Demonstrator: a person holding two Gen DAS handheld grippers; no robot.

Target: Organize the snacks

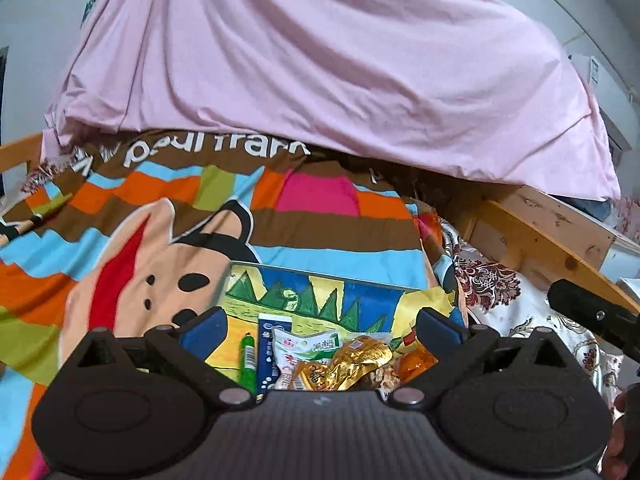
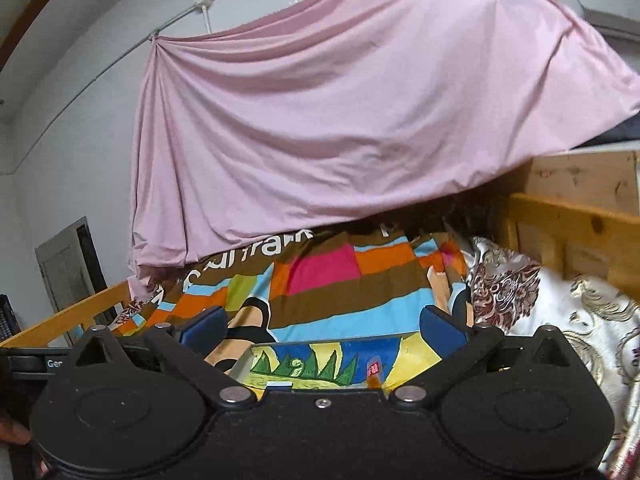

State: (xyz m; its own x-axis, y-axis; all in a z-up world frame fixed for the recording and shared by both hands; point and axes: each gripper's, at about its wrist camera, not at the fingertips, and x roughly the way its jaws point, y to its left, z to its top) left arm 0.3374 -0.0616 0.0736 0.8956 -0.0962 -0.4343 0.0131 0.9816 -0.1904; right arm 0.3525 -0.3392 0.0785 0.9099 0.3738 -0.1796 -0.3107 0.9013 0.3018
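Left hand-held gripper (image 1: 320, 330): we are seeing its jaws standing wide, nothing between the blue pads, hanging above the snack pile without touching it.
Right hand-held gripper (image 2: 324, 328): we are seeing it spread wide as well, empty, pointing over the tray toward the bedspread.
Tray (image 1: 360, 288): we are noting a shallow tray with a painted dinosaur scene, lying on the bed at 6 o'clock in both views; its grey rim (image 2: 244, 356) is showing in the right wrist view.
Snacks (image 1: 320, 360): we are finding them bunched in the tray's near part, just beyond the left gripper body.
Gold foil packet (image 1: 360, 360): we are seeing it lying on top of the pile, at 3 o'clock of the white packet (image 1: 304, 350).
Blue-and-white packet (image 1: 269, 352): we are noting it at 9 o'clock of the white one, touching it.
Green tube (image 1: 248, 358): we are noting it just beside the blue-and-white packet, at its 9 o'clock.
Orange packet (image 1: 416, 362): we are seeing it at the pile's 3 o'clock edge, partly hidden by the finger.
Bedspread (image 1: 160, 220): we are seeing a striped cartoon print filling the bed from 9 to 12 o'clock of the tray.
Pink sheet (image 1: 320, 60): we are seeing it hanging draped across 12 o'clock.
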